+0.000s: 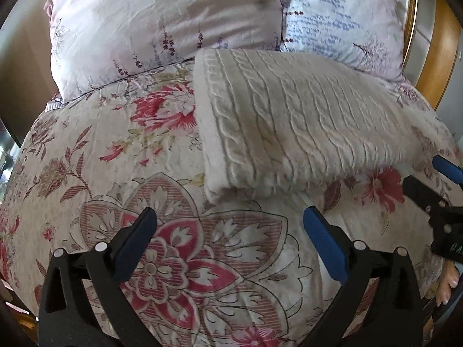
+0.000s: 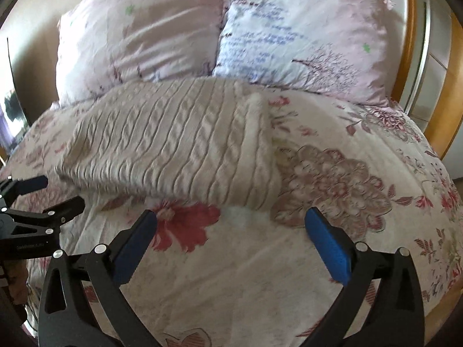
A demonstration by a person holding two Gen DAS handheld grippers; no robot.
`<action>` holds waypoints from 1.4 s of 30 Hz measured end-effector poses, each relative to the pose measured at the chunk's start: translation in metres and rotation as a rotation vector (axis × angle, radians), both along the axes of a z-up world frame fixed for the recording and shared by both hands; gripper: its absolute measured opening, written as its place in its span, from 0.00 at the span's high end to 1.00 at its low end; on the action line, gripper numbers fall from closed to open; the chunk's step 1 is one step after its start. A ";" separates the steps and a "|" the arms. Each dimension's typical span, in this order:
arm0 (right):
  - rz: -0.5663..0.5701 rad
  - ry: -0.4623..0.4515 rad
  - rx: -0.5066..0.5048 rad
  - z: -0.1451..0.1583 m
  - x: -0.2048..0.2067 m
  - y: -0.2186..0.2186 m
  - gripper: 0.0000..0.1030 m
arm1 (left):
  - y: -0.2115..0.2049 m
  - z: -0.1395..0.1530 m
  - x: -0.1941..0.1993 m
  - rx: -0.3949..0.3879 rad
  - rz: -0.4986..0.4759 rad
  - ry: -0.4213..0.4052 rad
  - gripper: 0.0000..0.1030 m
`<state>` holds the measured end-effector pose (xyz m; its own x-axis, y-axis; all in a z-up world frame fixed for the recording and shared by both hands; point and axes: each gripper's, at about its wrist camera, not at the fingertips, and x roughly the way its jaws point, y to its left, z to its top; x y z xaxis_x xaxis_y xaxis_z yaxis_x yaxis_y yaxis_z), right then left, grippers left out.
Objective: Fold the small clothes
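So the cream cable-knit sweater (image 1: 298, 124) is folded into a chunky rectangle and lying on the floral bedspread (image 1: 86, 173), its far edge right up against the two pillows (image 1: 162, 29) at the head of the bed. In the left wrist view it sits at about 1 o'clock from the left gripper (image 1: 230, 231); in the right wrist view the same sweater (image 2: 173, 144) is at roughly 11 o'clock from the right gripper (image 2: 230, 231).

Both grippers are spread wide with nothing between the blue pads, just bedspread showing through the gap. Neither is touching the knit; both hang just short of its near edge.

The right gripper also pokes into the left view at 3 o'clock, and the left one shows at 9 o'clock in the right view. Wooden bed frame (image 1: 445, 52) curves around at 2 o'clock.
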<state>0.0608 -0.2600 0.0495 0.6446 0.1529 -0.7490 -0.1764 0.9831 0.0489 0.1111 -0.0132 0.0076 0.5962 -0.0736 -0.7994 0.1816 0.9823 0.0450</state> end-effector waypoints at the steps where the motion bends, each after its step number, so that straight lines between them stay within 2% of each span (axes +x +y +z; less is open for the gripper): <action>1: 0.006 0.008 -0.006 -0.002 0.000 0.002 0.01 | -0.002 -0.002 0.001 -0.001 0.000 0.010 0.02; 4: 0.018 0.036 -0.020 -0.008 0.002 0.007 0.01 | -0.002 -0.007 0.003 -0.010 0.010 0.034 0.02; 13: 0.011 0.111 -0.024 -0.019 0.008 0.007 0.01 | -0.002 -0.008 0.003 -0.028 0.027 0.035 0.02; 29: 0.007 0.118 -0.020 -0.019 0.009 0.006 0.01 | -0.001 -0.009 0.003 -0.032 0.036 0.036 0.02; 42: -0.011 0.118 -0.020 -0.019 0.009 0.006 0.01 | -0.002 -0.010 0.007 -0.025 0.041 0.076 0.02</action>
